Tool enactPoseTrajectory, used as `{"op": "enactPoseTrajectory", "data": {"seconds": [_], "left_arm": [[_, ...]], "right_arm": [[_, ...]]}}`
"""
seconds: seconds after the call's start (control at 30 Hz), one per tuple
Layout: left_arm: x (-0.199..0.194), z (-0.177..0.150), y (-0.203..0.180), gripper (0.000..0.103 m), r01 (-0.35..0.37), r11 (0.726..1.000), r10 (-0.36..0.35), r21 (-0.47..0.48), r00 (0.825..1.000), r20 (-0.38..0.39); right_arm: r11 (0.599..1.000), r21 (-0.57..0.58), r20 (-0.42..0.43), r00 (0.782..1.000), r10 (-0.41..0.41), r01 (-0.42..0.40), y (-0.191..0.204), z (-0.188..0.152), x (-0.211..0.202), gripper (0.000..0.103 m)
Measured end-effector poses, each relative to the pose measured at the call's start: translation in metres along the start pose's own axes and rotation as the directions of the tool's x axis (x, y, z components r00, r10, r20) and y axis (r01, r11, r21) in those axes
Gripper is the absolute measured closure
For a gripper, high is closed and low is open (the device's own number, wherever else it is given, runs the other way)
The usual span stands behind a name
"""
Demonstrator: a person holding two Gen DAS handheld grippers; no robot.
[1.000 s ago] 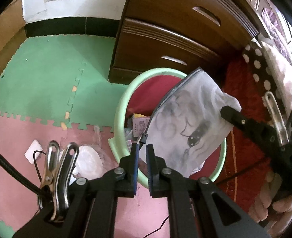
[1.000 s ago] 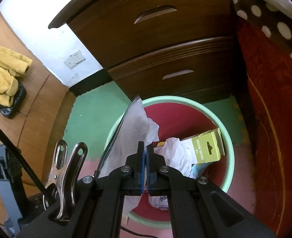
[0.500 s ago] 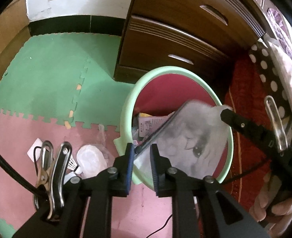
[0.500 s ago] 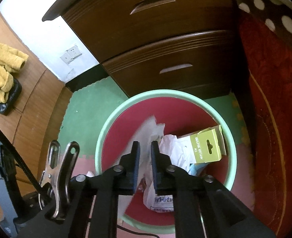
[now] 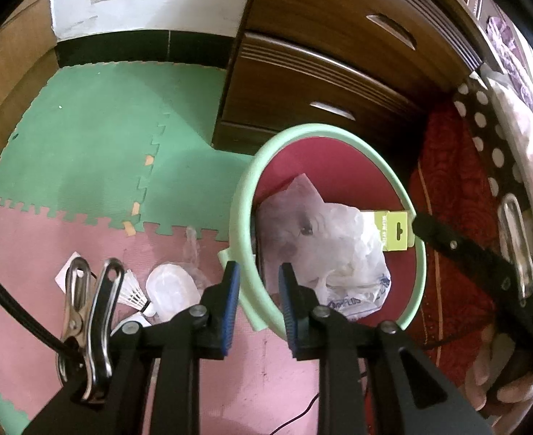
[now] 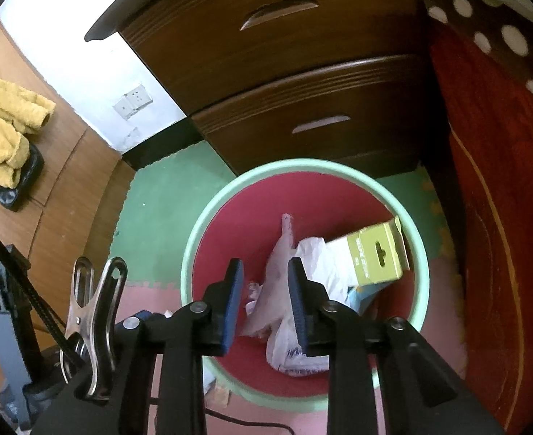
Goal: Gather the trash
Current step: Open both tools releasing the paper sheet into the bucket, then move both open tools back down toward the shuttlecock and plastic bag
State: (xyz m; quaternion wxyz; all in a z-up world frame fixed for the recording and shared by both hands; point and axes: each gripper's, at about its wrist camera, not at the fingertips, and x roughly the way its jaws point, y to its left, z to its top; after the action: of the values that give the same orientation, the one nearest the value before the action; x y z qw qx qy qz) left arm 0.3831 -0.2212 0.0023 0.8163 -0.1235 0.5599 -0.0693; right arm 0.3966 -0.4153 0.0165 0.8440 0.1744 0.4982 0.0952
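Observation:
A green-rimmed bin (image 5: 246, 195) (image 6: 190, 250) with a red liner stands on the foam floor mats. In it lies the clear plastic bag printed with a face (image 5: 302, 224) (image 6: 279, 268), on top of crumpled white bags (image 5: 353, 253) (image 6: 299, 355) and beside a yellow-green carton (image 5: 393, 230) (image 6: 375, 257). My left gripper (image 5: 258, 282) hovers over the bin's near rim, its jaws opening with nothing between the blue pads. My right gripper (image 6: 264, 279) hangs above the bin's inside, jaws also opening and empty. One of its black fingers (image 5: 447, 243) reaches in from the right.
A dark wooden drawer chest (image 5: 321, 72) stands right behind the bin, and a red cover (image 5: 447, 217) lies to its right. Left of the bin on the pink mat lie a shuttlecock (image 5: 132, 290), a white plastic tray (image 5: 172, 286) and a paper scrap (image 5: 65, 272). A thin black cable (image 5: 302, 413) runs near the front.
Both grippers held the printed bag stretched above the bin a second ago. Their jaws have parted, and the bag has dropped into the bin.

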Motion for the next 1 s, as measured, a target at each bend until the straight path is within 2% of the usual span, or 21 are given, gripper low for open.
{"op": "enactPoseTrajectory", "data": {"seconds": [0.27,0.53,0.73,1.0], "left_arm": [[-0.014,-0.001,0.02,0.081,-0.014,0.999,0.015,-0.035,1.0,0.027],[-0.03,-0.003,0.057,0.081,-0.062,0.993,0.067,-0.097,0.996,0.054],[-0.041,-0.008,0.097,0.081,-0.108,0.978,0.121,-0.181,0.991,0.062],[-0.062,-0.022,0.143,0.081,-0.192,0.953,0.213,-0.234,0.975,0.068]], "right_arm": [[1.0,0.027,-0.011,1.0,0.013,-0.013,-0.003,-0.012,-0.007,0.076],[1.0,0.014,-0.021,1.0,0.021,-0.02,0.009,-0.02,-0.01,0.075],[0.999,-0.015,-0.037,0.999,0.031,-0.032,0.026,-0.026,-0.008,0.074],[0.995,-0.087,-0.058,0.997,0.049,-0.054,0.053,-0.039,-0.01,0.074]]}}
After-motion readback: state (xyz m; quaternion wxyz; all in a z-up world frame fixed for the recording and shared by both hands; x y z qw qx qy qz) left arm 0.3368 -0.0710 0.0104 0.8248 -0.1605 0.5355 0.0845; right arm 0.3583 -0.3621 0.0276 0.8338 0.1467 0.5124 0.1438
